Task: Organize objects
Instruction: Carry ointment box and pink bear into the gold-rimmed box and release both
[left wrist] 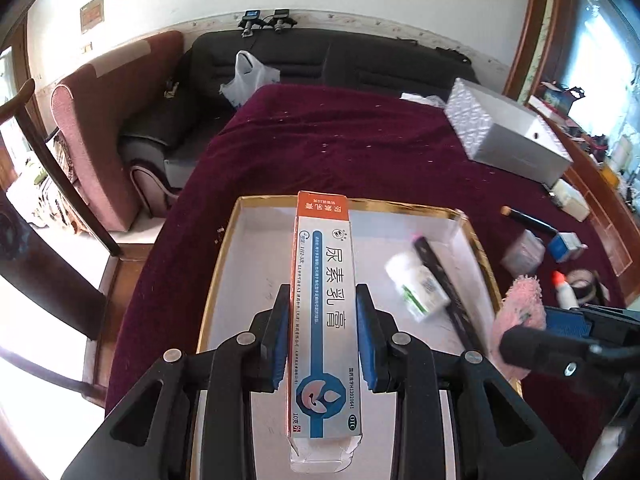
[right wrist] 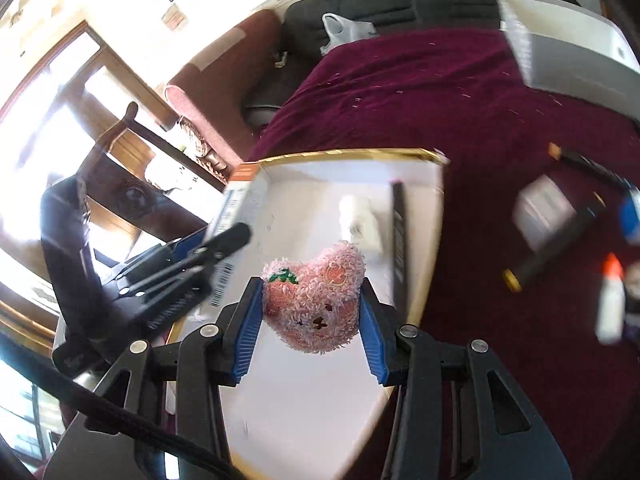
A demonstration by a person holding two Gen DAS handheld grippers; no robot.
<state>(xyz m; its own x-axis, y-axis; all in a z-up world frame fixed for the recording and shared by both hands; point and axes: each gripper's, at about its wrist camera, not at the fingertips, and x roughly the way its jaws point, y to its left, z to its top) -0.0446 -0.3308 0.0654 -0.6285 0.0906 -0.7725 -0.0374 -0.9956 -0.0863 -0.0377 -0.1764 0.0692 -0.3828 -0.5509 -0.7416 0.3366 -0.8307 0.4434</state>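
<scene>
I am partway through the tidying. The shallow white cardboard tray with a gold rim (left wrist: 224, 248) sits on the maroon-cloth surface (left wrist: 340, 148) and already holds a small white plastic bottle with a green label (left wrist: 418, 286) and a long black stick with a pink tip (left wrist: 436, 268), lying side by side near its right wall. Outside it, to the right, I can see several things not yet put away: a black cylinder with a gold end (right wrist: 556, 254), a white bottle with an orange cap (right wrist: 610, 304), a small blue-and-white box (left wrist: 566, 246) and a blurred clear plastic tub (left wrist: 522, 254). A large silver box (left wrist: 504, 136) stands at the far right of the surface.

My left hand-held gripper (left wrist: 323, 336) is narrowly set, its blue pads closed on the long silver-and-orange ointment carton (left wrist: 326, 300), which points away from me above the tray's left half. My right hand-held gripper (right wrist: 312, 320) is somewhat wider, clamped around the fluffy pink plush toy (right wrist: 314, 300), held over the tray's near middle. Both tilt steeply down toward the tray. I judge neither item has landed yet, so setting both down comes next.
</scene>
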